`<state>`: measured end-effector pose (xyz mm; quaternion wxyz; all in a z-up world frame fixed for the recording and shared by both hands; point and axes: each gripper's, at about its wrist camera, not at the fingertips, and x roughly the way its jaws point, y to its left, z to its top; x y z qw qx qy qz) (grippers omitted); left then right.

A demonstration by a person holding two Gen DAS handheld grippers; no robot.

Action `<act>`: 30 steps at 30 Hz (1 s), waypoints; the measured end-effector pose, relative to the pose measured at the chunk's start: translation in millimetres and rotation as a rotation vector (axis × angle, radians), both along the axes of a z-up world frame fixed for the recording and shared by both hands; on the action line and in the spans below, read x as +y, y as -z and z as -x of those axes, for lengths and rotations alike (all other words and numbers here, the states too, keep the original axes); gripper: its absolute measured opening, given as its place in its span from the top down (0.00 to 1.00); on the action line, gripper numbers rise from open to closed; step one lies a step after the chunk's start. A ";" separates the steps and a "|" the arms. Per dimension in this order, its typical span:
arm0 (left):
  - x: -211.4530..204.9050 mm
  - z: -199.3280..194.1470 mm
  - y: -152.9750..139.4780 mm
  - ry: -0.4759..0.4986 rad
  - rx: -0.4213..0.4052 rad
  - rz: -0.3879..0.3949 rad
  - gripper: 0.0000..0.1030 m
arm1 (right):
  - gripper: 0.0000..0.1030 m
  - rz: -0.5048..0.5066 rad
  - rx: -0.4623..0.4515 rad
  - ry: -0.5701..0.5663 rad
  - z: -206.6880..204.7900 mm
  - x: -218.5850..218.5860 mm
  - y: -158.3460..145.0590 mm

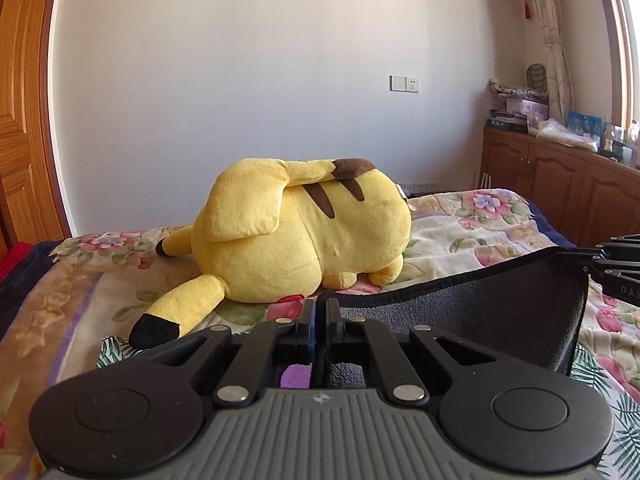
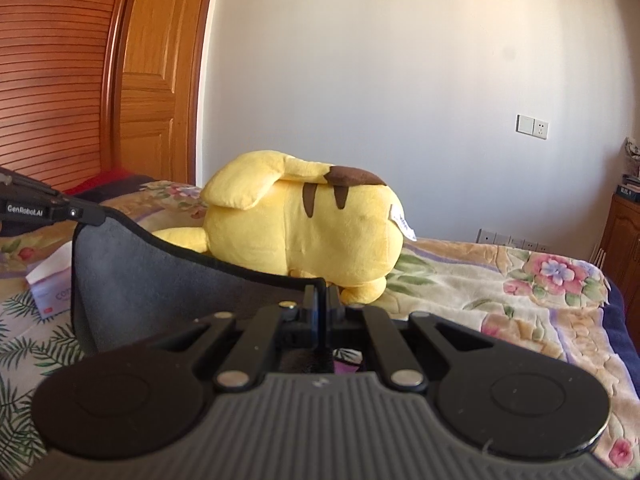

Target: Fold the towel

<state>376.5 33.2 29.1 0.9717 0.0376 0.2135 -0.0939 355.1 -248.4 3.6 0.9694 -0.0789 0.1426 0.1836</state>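
Note:
A dark grey towel (image 1: pixel 492 304) with a black hem hangs stretched above the bed between my two grippers. My left gripper (image 1: pixel 319 312) is shut on one top corner of it. My right gripper (image 2: pixel 323 300) is shut on the other top corner, and the towel (image 2: pixel 160 292) sags to its left. The right gripper also shows at the right edge of the left wrist view (image 1: pixel 592 260), and the left gripper at the left edge of the right wrist view (image 2: pixel 86 214). The towel's lower part is hidden behind the gripper bodies.
A large yellow plush toy (image 1: pixel 304 232) lies on the floral bedspread (image 1: pixel 480 224) just beyond the towel. A wooden door (image 2: pixel 152 80) stands at the left, a wooden cabinet (image 1: pixel 560 184) with clutter at the right. A small white and pink pack (image 2: pixel 52 292) lies on the bed.

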 end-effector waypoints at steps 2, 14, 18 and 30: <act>0.3 -8.5 3.6 -0.010 0.004 -0.003 1.00 | 0.96 0.009 -0.001 0.007 -6.6 -0.1 4.8; -5.7 -49.7 45.8 -0.075 0.001 -0.046 1.00 | 0.96 0.061 0.007 0.025 -44.6 5.4 42.7; -5.1 -67.4 65.4 -0.088 0.031 -0.044 1.00 | 0.96 0.086 0.024 0.019 -57.6 9.8 56.6; -14.3 -93.4 103.5 -0.079 0.121 -0.119 1.00 | 0.96 0.096 0.131 0.030 -81.6 13.4 89.3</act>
